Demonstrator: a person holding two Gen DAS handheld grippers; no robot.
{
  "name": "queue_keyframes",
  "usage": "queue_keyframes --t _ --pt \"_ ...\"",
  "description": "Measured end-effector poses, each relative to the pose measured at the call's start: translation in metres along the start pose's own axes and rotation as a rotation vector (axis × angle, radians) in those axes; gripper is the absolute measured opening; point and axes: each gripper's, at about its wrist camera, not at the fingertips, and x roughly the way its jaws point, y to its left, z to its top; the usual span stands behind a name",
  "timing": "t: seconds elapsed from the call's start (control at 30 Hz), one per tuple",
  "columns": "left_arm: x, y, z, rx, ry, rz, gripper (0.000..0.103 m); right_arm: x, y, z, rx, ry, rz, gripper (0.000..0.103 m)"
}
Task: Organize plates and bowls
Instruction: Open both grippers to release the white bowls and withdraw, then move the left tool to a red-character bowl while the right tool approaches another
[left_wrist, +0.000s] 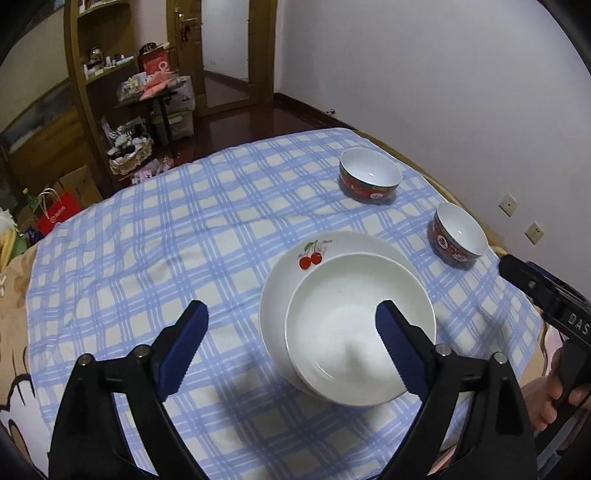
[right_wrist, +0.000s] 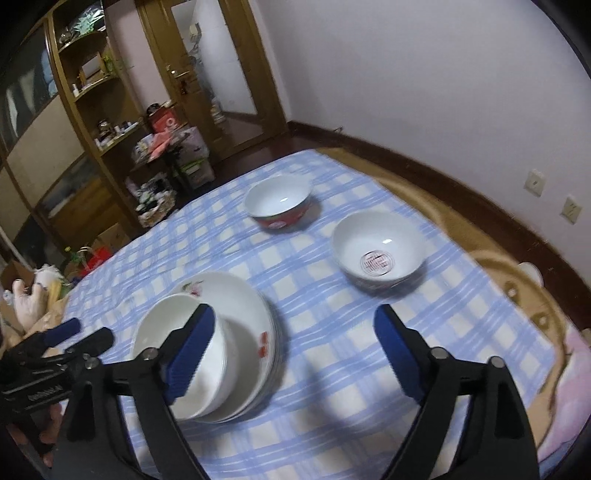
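A white plate with a cherry print (left_wrist: 325, 251) lies on the blue checked cloth, with a plain white bowl (left_wrist: 354, 332) on it toward the near side. Both show in the right wrist view, plate (right_wrist: 243, 295) and bowl (right_wrist: 166, 325). Two red-patterned bowls stand farther off: one at the back (left_wrist: 370, 180) (right_wrist: 279, 201), one nearer the right edge (left_wrist: 458, 236) (right_wrist: 380, 254). My left gripper (left_wrist: 291, 347) is open above the cloth, its right finger over the white bowl. My right gripper (right_wrist: 293, 354) is open and empty, right of the plate.
The checked cloth (left_wrist: 147, 258) covers a surface beside a white wall. Past its far edge stand wooden shelves (left_wrist: 99, 74), a cluttered small table (left_wrist: 159, 88), boxes and a red bag (left_wrist: 59, 214) on the floor. The right gripper's body shows in the left wrist view (left_wrist: 546, 295).
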Motion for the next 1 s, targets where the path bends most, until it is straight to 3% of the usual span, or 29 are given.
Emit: queue_keyframes --t 0.03,0.2,0.37,0.53,0.67,1.0 --pt "0.000 -0.002 0.002 0.000 -0.005 0.007 0.094 -0.001 -0.003 0.001 0.002 -0.006 -0.009 0.103" --pt "0.001 -0.006 0.012 0.002 0.001 -0.037 0.094 -0.011 -0.023 0.007 0.069 -0.037 0.008 0.103" --pt "-0.003 -0.017 0.027 0.035 -0.031 -0.004 0.094 -0.018 -0.042 0.014 0.107 -0.054 0.011 0.103" --pt "0.003 -0.033 0.045 0.042 -0.035 -0.035 0.094 -0.023 -0.059 0.023 0.143 -0.050 0.069 0.103" --pt "0.014 -0.051 0.054 0.058 -0.042 -0.049 0.093 -0.021 -0.067 0.030 0.126 -0.056 0.009 0.103" --pt "0.038 -0.096 0.079 0.083 -0.050 -0.095 0.093 -0.009 -0.097 0.054 0.131 -0.082 -0.040 0.103"
